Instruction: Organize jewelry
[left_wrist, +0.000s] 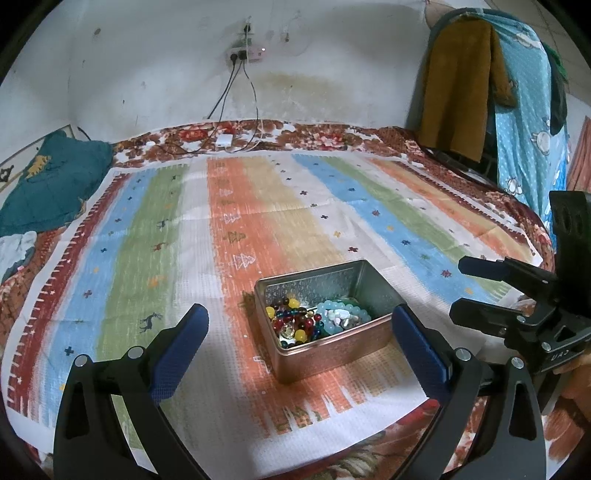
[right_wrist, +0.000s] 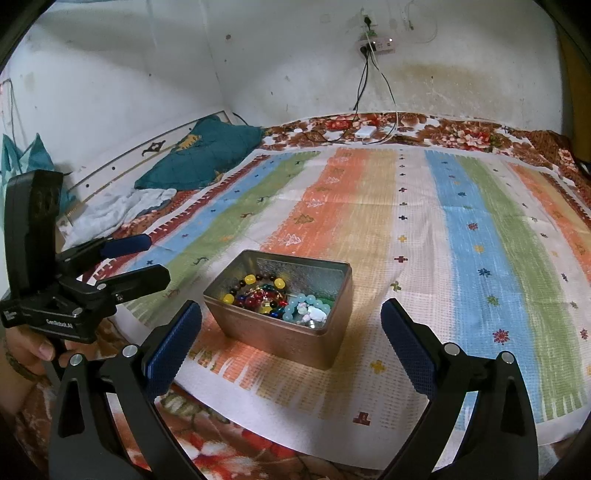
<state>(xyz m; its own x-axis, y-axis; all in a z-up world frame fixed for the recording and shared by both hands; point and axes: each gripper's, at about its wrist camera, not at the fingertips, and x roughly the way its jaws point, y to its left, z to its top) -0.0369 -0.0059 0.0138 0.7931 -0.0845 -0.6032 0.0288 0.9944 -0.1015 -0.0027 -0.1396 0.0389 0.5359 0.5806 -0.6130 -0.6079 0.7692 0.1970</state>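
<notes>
Tin: we see an open metal tin with no lid on the striped cloth, toward the cloth's near edge and about midway along it, on the orange band. We judge it sits there so both claws can reach it from our side.

Jewelry: a multicoloured bead string with yellow, red and blue beads fills the tin's left part; a pale blue bead bracelet with small white pieces lies in the right part, touching it. All jewelry we can find is inside the tin; we see none loose on the cloth.

Left gripper: fingers spread wide, holding nothing, hovering short of the tin and flanking it in our view.

Right gripper: likewise spread and empty, aimed at the tin from the right.

Stage: the heap could be pieces already gathered into the tin, or a jumble waiting to be lifted out and sorted; we cannot settle which.

Cloth: it lies flat over a floral bedcover, giving the tin a level base.
</notes>
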